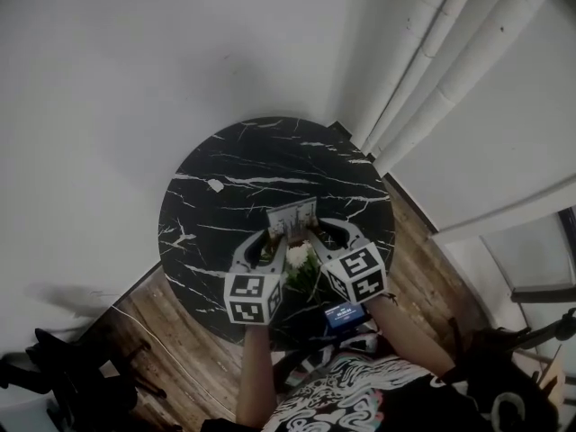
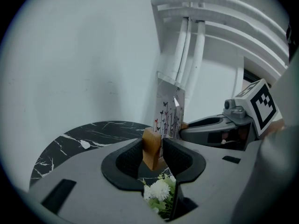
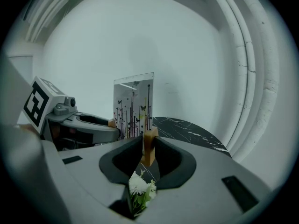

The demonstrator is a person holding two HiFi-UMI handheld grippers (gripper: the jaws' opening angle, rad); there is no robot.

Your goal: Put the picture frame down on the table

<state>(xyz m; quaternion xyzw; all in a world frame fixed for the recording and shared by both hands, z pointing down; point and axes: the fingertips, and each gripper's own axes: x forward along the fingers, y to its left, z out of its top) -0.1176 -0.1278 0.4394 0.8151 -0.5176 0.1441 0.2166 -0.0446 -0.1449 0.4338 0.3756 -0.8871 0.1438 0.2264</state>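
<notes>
The picture frame (image 1: 292, 216) is a clear upright panel printed with butterflies (image 2: 169, 110) (image 3: 134, 104), set on small wooden blocks. It stands over the near part of the round black marble table (image 1: 234, 178). My left gripper (image 1: 273, 235) is shut on the wooden block (image 2: 152, 147) at the frame's left end. The right gripper (image 1: 317, 230) is shut on the block (image 3: 149, 146) at the other end. I cannot tell whether the blocks touch the tabletop. Each gripper view shows the other gripper beside the panel.
White flowers (image 1: 301, 264) (image 2: 159, 190) (image 3: 140, 185) sit just under and behind the jaws at the table's near edge. A small white mark (image 1: 214, 185) lies on the marble. White curtains (image 1: 450, 52) hang at the far right. Wooden floor (image 1: 144, 322) surrounds the table.
</notes>
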